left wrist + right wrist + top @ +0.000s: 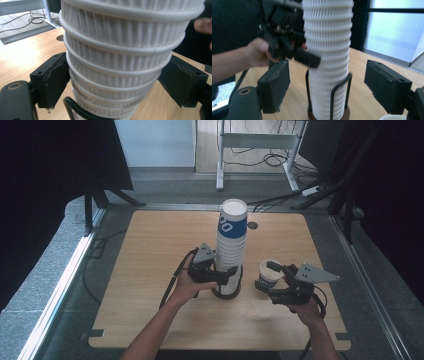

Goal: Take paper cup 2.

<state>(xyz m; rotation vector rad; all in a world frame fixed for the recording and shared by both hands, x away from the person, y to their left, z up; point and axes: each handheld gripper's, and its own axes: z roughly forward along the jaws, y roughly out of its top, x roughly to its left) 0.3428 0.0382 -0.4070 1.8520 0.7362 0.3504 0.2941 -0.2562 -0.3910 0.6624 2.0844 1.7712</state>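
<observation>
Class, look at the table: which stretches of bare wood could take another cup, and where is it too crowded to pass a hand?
Bare wood lies left of the left gripper, behind the cup stack toward the table hole, and along the near edge. Crowded: between the stack's wire holder and the right gripper beside the single cup.

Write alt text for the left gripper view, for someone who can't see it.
A tall stack of ribbed white paper cups stands close up between the left gripper's two black fingers, which press its sides. A black wire holder rings its base on the wooden table.
</observation>
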